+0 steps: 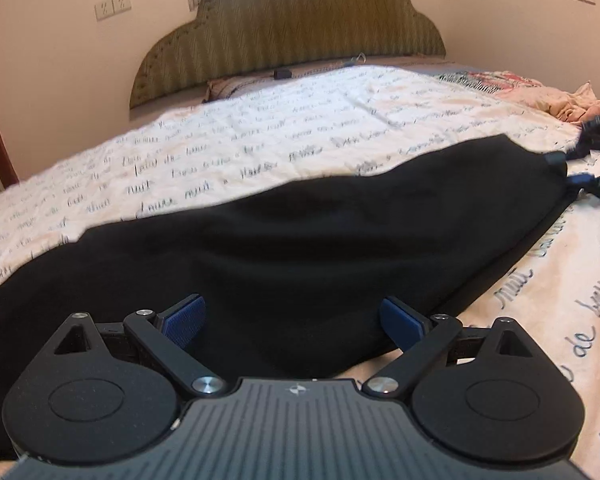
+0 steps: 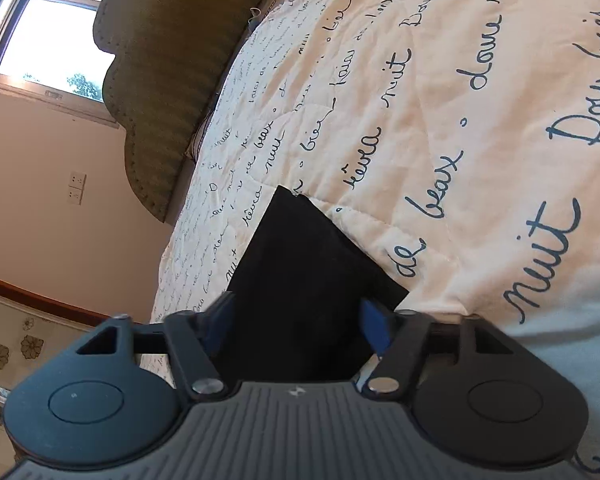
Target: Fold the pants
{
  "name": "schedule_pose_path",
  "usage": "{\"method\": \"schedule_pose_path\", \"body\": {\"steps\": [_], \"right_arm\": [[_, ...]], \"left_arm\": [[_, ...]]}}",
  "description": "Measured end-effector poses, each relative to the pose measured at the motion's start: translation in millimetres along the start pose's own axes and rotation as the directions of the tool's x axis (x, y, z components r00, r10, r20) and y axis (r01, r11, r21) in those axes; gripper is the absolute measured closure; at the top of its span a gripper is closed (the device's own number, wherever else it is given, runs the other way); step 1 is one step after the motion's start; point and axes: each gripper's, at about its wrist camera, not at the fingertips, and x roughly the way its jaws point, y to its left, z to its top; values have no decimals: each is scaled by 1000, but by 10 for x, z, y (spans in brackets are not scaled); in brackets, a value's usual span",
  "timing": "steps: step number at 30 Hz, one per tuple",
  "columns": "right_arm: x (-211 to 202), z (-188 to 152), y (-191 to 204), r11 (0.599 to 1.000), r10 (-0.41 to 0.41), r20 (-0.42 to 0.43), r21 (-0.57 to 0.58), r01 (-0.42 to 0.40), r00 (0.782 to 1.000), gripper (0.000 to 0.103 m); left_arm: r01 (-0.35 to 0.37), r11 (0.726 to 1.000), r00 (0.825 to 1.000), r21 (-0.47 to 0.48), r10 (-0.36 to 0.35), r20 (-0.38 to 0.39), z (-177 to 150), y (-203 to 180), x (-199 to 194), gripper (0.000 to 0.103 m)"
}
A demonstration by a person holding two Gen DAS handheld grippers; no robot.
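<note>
Looking across a wide bed, you would see a cream quilt point(image 1: 260, 140) printed all over with dark handwritten script. At the far left, a pair of wall sockets point(image 1: 113, 6) sits on the pale wall, and beside them a bright window point(image 2: 52, 40) shows behind an olive-green scalloped headboard point(image 1: 288, 32).

A pair of black pants point(image 1: 300, 232) lies lengthwise across the near part of the quilt, running from the left side of the bed over to the right as one long dark band.

On the left, the left gripper point(image 1: 294, 320) hangs low over the pants, tilted downward. Its jaws stand wide apart. The two blue pads point(image 1: 184, 318) sit well clear of each other, with black cloth spread between and beneath them, and neither pad presses on it.

Moving right, the pants narrow toward one end. Their near edge there looks slightly raised off the quilt, with a thin shadow line under it.

At that right end, the right gripper point(image 2: 298, 324) has its jaws drawn in much narrower than the left one's. Black cloth fills the whole gap between its blue pads, and the pads lie against the fabric on both sides, pinching the end of the pants. From the other gripper's view its dark fingers meet the corner of the cloth. The view from this gripper is rolled sideways, so the bed appears tipped.

Farther right, beyond the pants, some crumpled pink bedding point(image 1: 540, 92) is bunched near the edge of the bed.
</note>
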Motion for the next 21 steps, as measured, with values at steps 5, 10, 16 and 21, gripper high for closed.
{"method": "schedule_pose_path", "body": {"steps": [5,10,16,21], "right_arm": [[-175,-26,-179,997,-7,45,76,4,999,95],[-230,-84,-413,994,-7,41,112,2,999,99],[-438,-98,-154,999,-33,98,35,29,995,48],[-596,-95,-173,995,44,116,89,-55,992,22]], "left_arm": [[19,999,999,-31,-20,-25,-11,65,-43,6],[41,999,998,-6,-42,-37,-100,80,-8,3],[46,999,999,-25,-46,-15,-96,73,-65,6],[46,999,999,-14,-46,-16,-116,53,-103,5]]}}
